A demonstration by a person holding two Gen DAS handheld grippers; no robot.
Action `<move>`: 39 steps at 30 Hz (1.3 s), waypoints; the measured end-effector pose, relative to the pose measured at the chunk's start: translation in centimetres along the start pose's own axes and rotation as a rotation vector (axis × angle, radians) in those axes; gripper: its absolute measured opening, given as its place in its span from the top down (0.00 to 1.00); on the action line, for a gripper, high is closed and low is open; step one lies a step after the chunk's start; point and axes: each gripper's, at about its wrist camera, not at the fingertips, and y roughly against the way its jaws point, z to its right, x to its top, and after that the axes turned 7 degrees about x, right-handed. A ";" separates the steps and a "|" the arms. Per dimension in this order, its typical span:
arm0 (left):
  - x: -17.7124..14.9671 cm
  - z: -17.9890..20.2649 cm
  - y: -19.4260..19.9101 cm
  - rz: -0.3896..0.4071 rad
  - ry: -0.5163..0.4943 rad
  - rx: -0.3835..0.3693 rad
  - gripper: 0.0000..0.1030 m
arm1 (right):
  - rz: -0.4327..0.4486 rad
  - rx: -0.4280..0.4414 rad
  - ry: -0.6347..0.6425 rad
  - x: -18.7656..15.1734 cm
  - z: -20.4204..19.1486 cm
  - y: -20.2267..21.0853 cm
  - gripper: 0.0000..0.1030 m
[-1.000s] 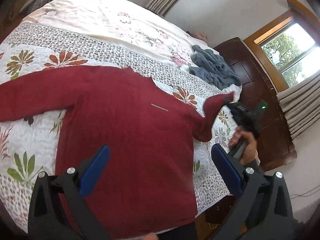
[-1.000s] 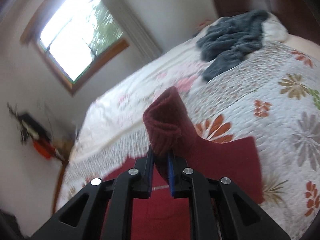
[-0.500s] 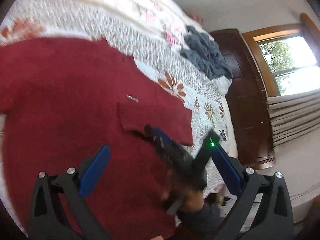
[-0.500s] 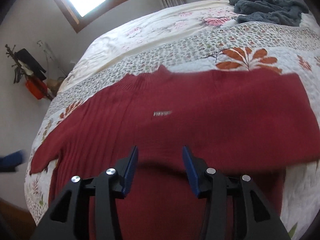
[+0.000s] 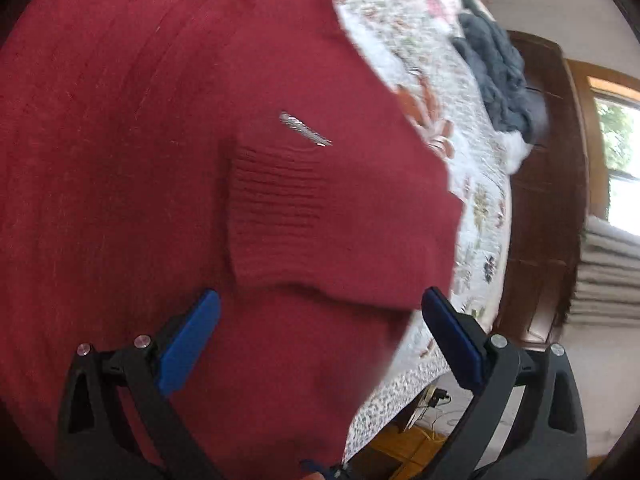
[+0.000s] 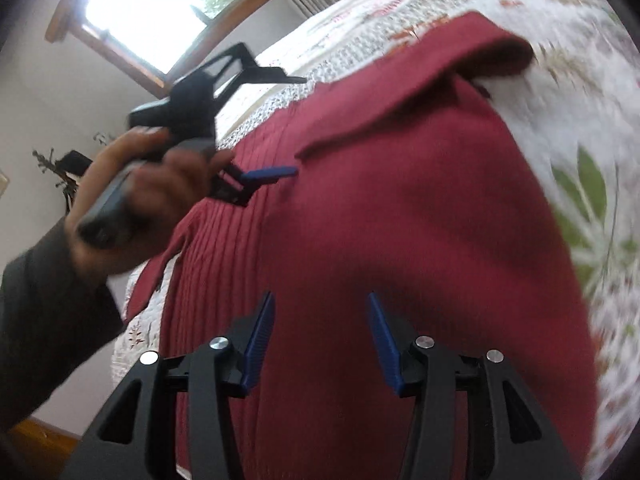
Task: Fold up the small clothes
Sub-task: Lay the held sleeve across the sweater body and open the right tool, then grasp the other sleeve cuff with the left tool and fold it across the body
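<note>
A dark red knit sweater [image 5: 160,160] lies flat on the floral quilt [image 5: 476,208]. Its right sleeve [image 5: 320,232] is folded across the chest, ribbed cuff [image 5: 272,216] below a small silver label [image 5: 304,130]. My left gripper [image 5: 320,308] hovers open just above the folded sleeve's lower edge, nothing between its blue pads. In the right wrist view the sweater [image 6: 400,220] fills the middle; my right gripper [image 6: 320,312] stands open over its body, empty. There the left gripper [image 6: 280,124], held by a hand [image 6: 132,196], hangs above the chest near the folded sleeve [image 6: 400,96].
A grey-blue knitted garment [image 5: 496,64] is heaped at the far end of the bed beside a dark wooden headboard [image 5: 548,200]. The bed edge [image 5: 400,392] drops to a wooden floor with cables. A window [image 6: 160,12] and curtains stand behind the bed.
The right gripper carried the sleeve over the chest, let it go and pulled back toward the hem. My left gripper moved in low over the folded sleeve.
</note>
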 end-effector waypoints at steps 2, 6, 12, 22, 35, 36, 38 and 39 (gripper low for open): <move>0.8 -0.1 -0.2 0.014 0.011 0.008 0.07 | -0.005 0.014 -0.010 -0.7 0.3 -0.3 0.52; 1.3 -0.1 0.0 -0.005 0.000 0.033 0.70 | 0.028 0.038 -0.010 -1.6 0.9 -0.4 0.52; 1.8 -0.2 1.7 0.027 -0.026 0.053 0.91 | 0.109 0.012 0.063 -2.7 0.4 0.4 0.52; 4.5 5.1 14.1 0.212 -0.179 0.056 0.91 | 0.084 0.001 0.078 -3.1 0.2 -0.8 0.52; 5.9 -0.7 21.8 0.298 -0.122 0.135 0.92 | 0.091 -0.005 0.087 -3.5 -0.2 -1.2 0.52; 6.1 -1.9 21.9 0.299 -0.104 0.143 0.92 | 0.091 -0.005 0.090 -3.5 -0.2 -1.2 0.52; 6.3 -3.9 21.8 0.296 -0.073 0.148 0.92 | 0.090 -0.008 0.097 -3.5 -0.3 -1.3 0.52; 6.4 -5.2 21.6 0.293 -0.056 0.155 0.92 | 0.089 -0.008 0.097 -3.5 -0.3 -1.3 0.52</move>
